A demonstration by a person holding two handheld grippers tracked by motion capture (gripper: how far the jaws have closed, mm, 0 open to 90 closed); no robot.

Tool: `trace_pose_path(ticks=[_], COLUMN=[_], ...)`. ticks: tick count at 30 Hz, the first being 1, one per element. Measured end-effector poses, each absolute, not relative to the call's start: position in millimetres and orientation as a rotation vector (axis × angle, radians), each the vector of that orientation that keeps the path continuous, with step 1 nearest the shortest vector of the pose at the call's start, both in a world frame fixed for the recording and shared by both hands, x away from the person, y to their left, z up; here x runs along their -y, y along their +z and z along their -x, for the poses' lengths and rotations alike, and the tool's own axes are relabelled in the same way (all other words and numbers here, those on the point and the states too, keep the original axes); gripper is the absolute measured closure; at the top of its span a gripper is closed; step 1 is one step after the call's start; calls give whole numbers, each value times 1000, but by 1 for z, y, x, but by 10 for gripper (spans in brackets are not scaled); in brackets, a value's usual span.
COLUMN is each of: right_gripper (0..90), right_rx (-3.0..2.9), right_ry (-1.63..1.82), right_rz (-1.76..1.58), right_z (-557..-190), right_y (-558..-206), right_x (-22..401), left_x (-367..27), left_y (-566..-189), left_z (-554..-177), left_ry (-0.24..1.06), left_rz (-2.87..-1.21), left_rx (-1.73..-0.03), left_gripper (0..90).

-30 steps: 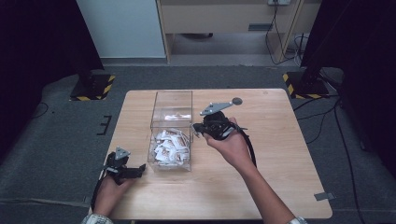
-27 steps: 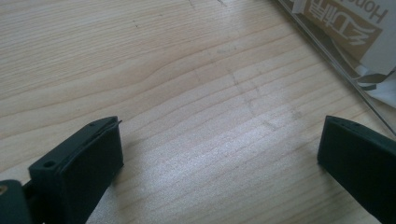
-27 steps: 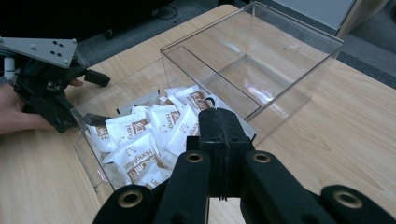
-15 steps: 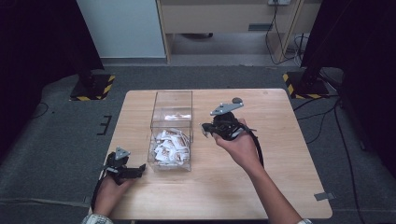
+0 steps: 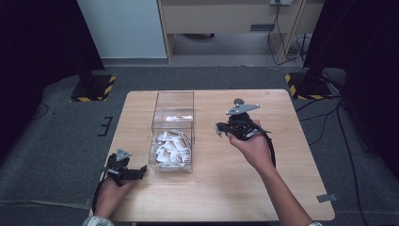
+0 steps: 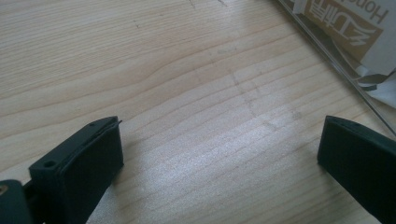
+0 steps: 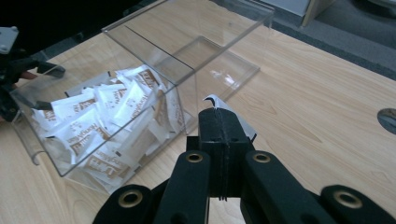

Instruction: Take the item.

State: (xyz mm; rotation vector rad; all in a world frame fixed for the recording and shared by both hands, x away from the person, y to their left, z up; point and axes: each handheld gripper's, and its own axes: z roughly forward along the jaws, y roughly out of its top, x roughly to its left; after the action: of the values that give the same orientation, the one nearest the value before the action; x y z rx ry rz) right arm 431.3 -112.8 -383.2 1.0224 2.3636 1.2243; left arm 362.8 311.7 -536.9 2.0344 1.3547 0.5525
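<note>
A clear plastic box [image 5: 173, 109] stands left of the table's centre, split into two compartments. The near one holds several white sachets [image 5: 172, 147] with brown print; the far one is bare. To the right of the box my right gripper [image 5: 220, 128] hangs above the table, its jaws pointing at the box. They are shut on a white sachet [image 7: 235, 117] whose corner sticks out past the tips. My left gripper [image 5: 137, 173] rests on the wood at the front left, just beside the box's near corner. It is open, with only bare table between its jaws [image 6: 219, 144].
A small dark round disc [image 5: 239, 100] lies on the table behind my right gripper. The wooden table [image 5: 282, 197] has bare room right of the box. Black stands with yellow-striped feet [image 5: 301, 84] stand on the grey floor beyond the far corners.
My right gripper has moved to the right, away from the box, still shut on the sachet. The left gripper has stayed where it was.
</note>
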Motion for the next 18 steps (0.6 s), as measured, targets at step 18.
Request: trace_pose_path(ticks=[18], right_gripper=[900], right_rx=[-2313], right_ry=[1204], right_rz=[-1088], right_z=[-447], right_y=[-395], right_x=[132], left_x=[-312], left_y=[-537], left_z=[-363], left_ry=[553], left_rz=[-2034], left_rx=[-1355], left_gripper=[0])
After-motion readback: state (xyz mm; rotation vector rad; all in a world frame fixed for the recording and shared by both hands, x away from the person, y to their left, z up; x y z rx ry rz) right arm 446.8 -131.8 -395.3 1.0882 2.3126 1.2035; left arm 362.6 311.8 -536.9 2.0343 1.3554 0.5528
